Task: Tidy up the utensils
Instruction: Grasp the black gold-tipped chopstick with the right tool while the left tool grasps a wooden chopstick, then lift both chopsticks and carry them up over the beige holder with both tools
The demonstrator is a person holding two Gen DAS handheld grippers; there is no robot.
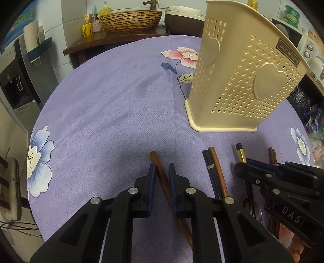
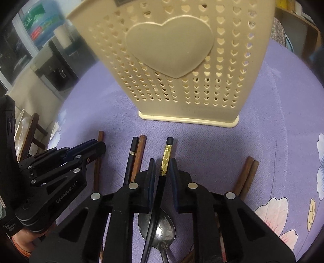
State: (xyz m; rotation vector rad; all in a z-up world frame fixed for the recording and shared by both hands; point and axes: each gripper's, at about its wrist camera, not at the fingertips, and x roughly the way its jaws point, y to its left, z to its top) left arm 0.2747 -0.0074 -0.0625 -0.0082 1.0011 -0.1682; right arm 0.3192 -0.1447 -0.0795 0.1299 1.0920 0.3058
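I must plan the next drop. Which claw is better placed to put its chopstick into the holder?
Probably the right claw: its black chopstick points straight at the holder just ahead. The left claw's brown chopstick sits off to the holder's side.

1. A round table under a lilac cloth (image 1: 113,97) printed with flowers.
2. Behind it, a dark wooden sideboard (image 1: 87,45) against a white tiled wall (image 1: 60,18).
3. On the sideboard: a wicker basket (image 1: 129,20), a yellow cup (image 1: 87,30), a rice cooker (image 1: 182,20).
4. At left, a grey water dispenser (image 1: 18,81).
5. At right, shelves with a white appliance (image 1: 309,48).
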